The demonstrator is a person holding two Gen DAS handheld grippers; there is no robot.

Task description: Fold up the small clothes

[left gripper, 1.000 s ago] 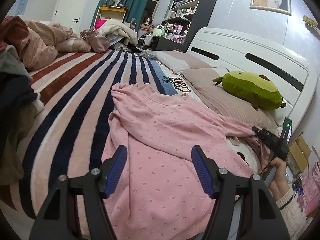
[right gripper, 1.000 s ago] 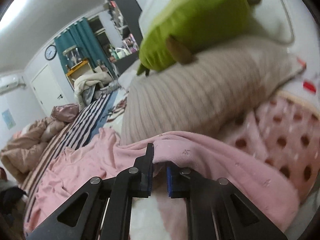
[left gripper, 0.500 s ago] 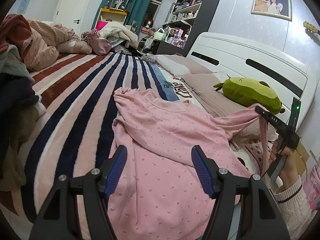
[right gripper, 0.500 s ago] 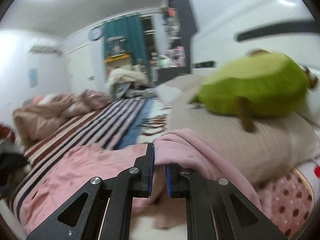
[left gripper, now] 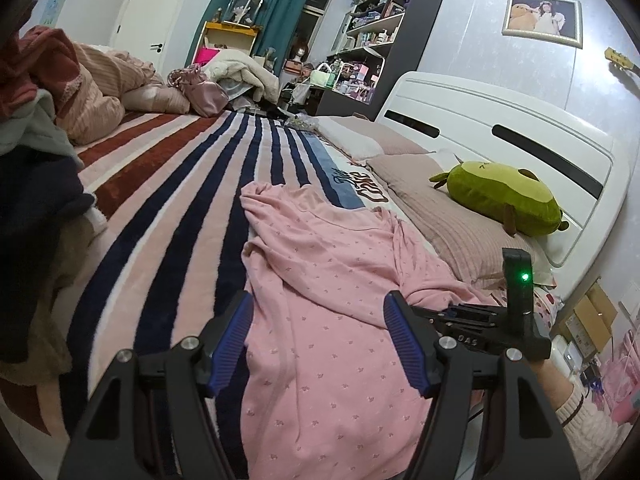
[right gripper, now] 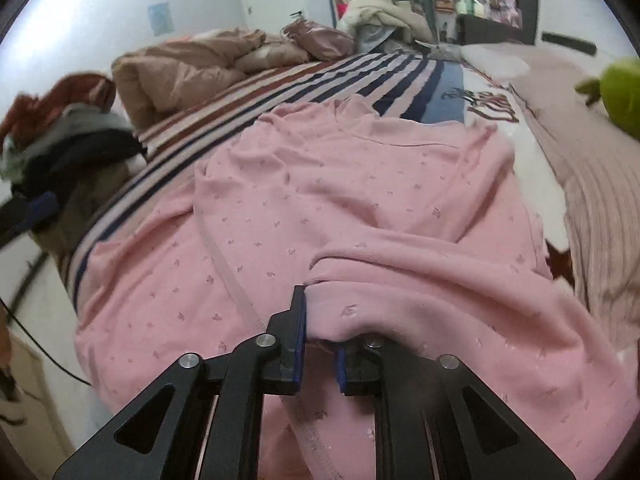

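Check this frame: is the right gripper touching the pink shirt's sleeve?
Touching. The right wrist view shows the right gripper nearly closed, with the sleeve of the pink shirt pinched between its blue pads and draped over one finger.

Bed [left gripper: 168, 184]: striped blanket.
On it: pink top [left gripper: 320, 280] near; pillows [left gripper: 448, 216] right; clothes pile [left gripper: 36, 152] left.

Left of shirt: open striped blanket [left gripper: 168, 200], free passage.
Far left: clothes pile [left gripper: 36, 168] blocks the bed edge.
Right of shirt: ribbed pillow [left gripper: 448, 224] and green plush [left gripper: 500, 196] close that side.
Far end: crumpled quilt [right gripper: 180, 76] and pink bag [right gripper: 320, 42].
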